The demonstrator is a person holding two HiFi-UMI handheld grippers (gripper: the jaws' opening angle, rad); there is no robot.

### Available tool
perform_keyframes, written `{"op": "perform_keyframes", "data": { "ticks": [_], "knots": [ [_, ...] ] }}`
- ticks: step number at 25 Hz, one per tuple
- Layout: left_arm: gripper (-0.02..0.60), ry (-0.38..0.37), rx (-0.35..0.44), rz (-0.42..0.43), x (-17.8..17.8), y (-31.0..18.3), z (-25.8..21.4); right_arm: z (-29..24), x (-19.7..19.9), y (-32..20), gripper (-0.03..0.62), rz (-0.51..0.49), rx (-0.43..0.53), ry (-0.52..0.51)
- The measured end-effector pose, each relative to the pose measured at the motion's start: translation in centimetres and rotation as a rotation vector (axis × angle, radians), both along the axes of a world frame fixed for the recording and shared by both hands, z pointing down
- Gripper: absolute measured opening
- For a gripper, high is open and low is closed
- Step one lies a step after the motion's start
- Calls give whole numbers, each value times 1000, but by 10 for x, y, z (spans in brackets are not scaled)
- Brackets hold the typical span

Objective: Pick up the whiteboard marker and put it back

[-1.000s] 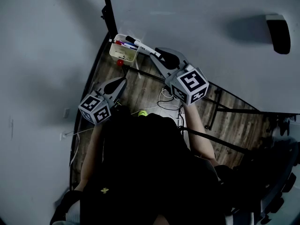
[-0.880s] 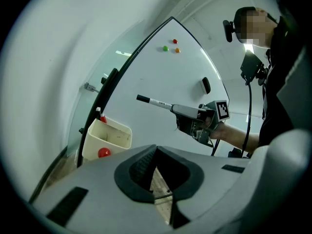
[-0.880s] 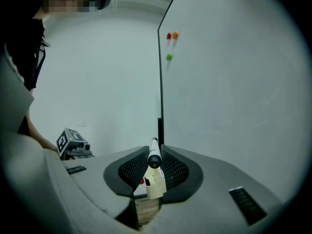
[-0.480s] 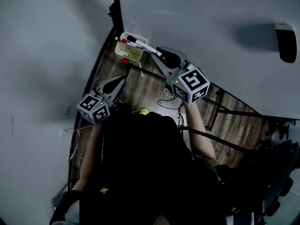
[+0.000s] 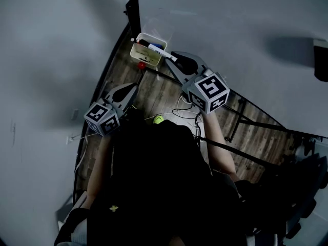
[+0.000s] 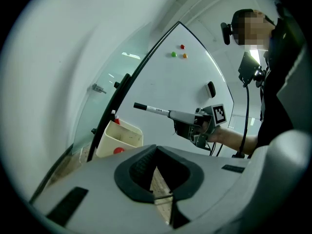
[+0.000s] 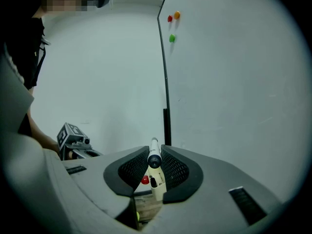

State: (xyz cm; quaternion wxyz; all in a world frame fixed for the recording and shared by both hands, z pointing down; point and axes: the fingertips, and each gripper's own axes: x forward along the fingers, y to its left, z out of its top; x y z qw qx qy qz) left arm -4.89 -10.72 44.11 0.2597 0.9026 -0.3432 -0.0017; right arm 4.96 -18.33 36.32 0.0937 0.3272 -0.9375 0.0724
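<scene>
Right gripper [image 5: 173,60] has edged nearer the box [image 6: 117,140], its jaws pinching the marker [image 5: 159,51], whose tip hangs over the box. Best to lower it fully inside before letting go. Left gripper [image 6: 155,165] has its jaws apart and empty.

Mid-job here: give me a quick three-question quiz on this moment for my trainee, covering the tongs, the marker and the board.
1. True or false: the left tongs stand open with nothing between them.
2. Where is the whiteboard marker? A) gripped in the right tongs, above the cream holder; B) lying in the holder; C) nowhere in view.
3. Fill in: the magnets on the whiteboard are red, orange and ____.
Key: 1 true; 2 A; 3 green.
</scene>
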Motion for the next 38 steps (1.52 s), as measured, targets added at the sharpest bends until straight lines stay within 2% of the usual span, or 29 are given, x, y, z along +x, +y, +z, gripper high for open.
{"op": "perform_keyframes", "data": {
  "ticks": [22,27,30,38],
  "knots": [
    [20,6,-53,-76,-38,4,10,56,-28,-12,83,-65,-92,103],
    [21,1,-65,-65,-42,5,13,63,-30,-14,83,-66,-95,134],
    [21,22,-72,-72,-43,4,13,67,-34,-14,83,-79,-91,178],
    [21,6,-85,-57,-50,4,14,79,-42,-18,83,-91,-103,245]
  ]
}}
